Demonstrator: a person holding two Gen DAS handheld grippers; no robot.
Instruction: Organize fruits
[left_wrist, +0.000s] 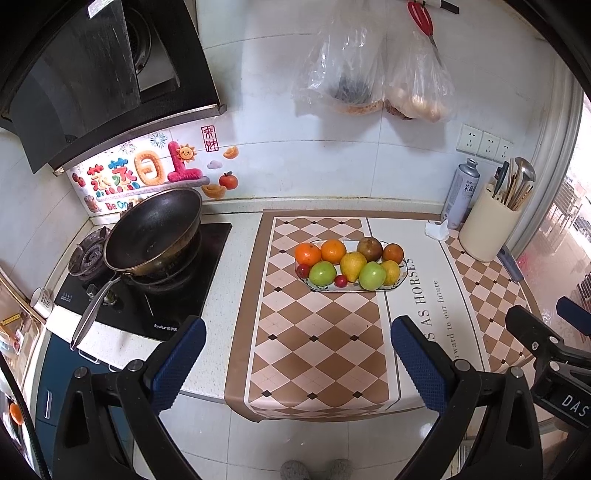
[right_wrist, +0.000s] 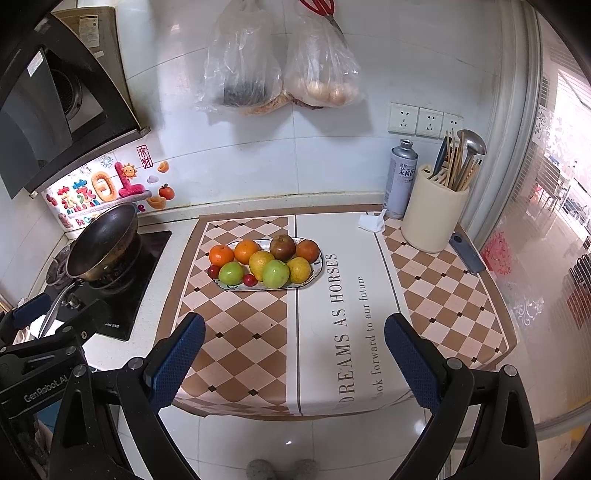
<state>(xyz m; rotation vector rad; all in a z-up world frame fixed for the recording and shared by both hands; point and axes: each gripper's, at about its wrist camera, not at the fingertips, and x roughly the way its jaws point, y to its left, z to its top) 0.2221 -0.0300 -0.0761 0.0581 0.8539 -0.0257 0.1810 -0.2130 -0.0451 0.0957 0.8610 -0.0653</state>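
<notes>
Hovering above the near edge of the bench (left_wrist: 236, 280), the left gripper (left_wrist: 297, 360) had its blue-padded fingers (left_wrist: 177, 363) spread wide apart with nothing between them, and the right gripper (right_wrist: 294, 356) hung beside it the same way, fingers (right_wrist: 410, 363) apart and holding nothing. Well ahead of both, an oval plate (left_wrist: 402, 275) sat on the checkered mat (left_wrist: 314, 350), piled with fruit: two oranges (left_wrist: 307, 254), two green apples (left_wrist: 322, 273), a yellow pear (left_wrist: 352, 265), a lemon (left_wrist: 391, 272), a brownish apple (left_wrist: 370, 247), and two small red fruits (left_wrist: 340, 281). To the left, a black wok (left_wrist: 155, 229) rested on the gas stove (left_wrist: 155, 295). At the far right stood a cream utensil holder (left_wrist: 487, 229) with a spray can (left_wrist: 461, 194) just beside it. Two plastic bags (right_wrist: 280, 62) hung on the wall.
</notes>
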